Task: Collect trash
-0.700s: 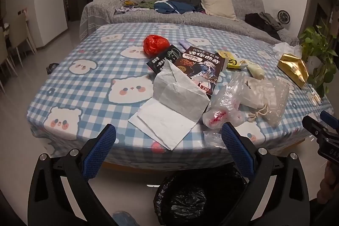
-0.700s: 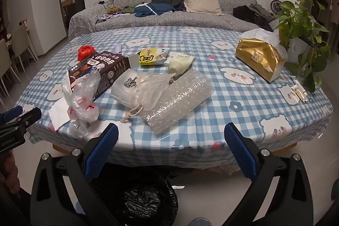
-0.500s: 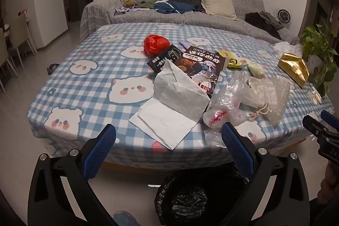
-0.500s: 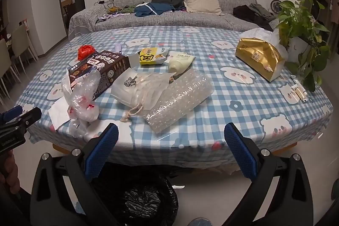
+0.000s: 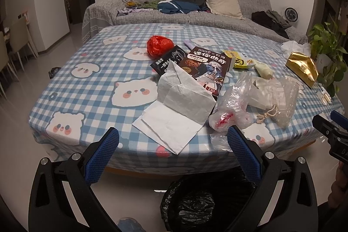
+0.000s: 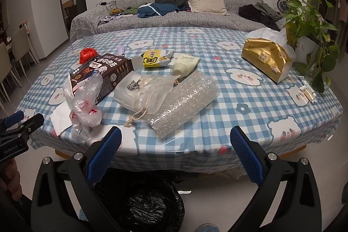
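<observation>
Trash lies on the checked tablecloth point(image 5: 91, 88): white paper point(image 5: 174, 114), a clear plastic bag point(image 5: 232, 110), a red bag point(image 5: 159, 45), a dark snack box point(image 5: 206, 69), a yellow wrapper point(image 6: 155, 58), a cream tube point(image 6: 184, 65), a drawstring pouch point(image 6: 143, 92) and bubble wrap point(image 6: 187, 101). My left gripper point(image 5: 173, 149) is open and empty, held before the table's front edge above a black-lined bin point(image 5: 206, 199). My right gripper point(image 6: 175, 149) is open and empty, also before the edge above the bin point(image 6: 148, 199).
A gold tissue pack point(image 6: 266, 58) and a potted plant point(image 6: 308, 36) stand at the table's right. A grey sofa point(image 6: 174, 14) with a backpack and clothes is behind. Chairs point(image 5: 15, 47) stand at far left.
</observation>
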The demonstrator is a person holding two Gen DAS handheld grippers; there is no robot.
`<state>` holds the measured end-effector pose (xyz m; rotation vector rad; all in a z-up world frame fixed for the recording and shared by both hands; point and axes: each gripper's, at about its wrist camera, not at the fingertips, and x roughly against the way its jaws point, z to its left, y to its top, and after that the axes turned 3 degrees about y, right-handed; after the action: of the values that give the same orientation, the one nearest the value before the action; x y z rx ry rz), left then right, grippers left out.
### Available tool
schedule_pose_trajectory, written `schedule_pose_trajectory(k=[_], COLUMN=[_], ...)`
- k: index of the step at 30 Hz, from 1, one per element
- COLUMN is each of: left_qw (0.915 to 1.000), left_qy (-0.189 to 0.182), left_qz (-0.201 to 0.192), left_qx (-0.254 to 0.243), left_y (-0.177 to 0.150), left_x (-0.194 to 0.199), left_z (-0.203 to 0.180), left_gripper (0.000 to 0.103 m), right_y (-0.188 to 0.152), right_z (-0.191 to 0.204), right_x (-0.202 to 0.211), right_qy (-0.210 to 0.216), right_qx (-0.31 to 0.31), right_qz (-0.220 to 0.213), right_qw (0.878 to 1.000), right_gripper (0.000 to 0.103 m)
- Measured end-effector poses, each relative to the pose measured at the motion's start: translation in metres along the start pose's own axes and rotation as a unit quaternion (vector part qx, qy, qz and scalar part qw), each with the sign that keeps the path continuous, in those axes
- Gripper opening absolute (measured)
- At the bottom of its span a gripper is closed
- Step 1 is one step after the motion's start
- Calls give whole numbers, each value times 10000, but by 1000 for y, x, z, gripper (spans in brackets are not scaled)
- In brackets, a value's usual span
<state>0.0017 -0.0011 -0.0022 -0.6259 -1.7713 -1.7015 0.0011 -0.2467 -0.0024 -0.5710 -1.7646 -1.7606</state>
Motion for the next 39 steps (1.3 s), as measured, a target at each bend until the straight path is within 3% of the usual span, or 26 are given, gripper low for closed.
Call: schedule_pose_trajectory(k=[39], left_qw=[10000], left_qy=[-15], left_qz=[36], left_qx=[-31], left_y=[-3], left_x=[-4], left_z=[-3], left_gripper=[97], right_y=[2], right_z=[-1], right_x=[-3], right_qy=[15], right_qx=[-27], right_qz=[13], right_qw=[10000], right_gripper=[96])
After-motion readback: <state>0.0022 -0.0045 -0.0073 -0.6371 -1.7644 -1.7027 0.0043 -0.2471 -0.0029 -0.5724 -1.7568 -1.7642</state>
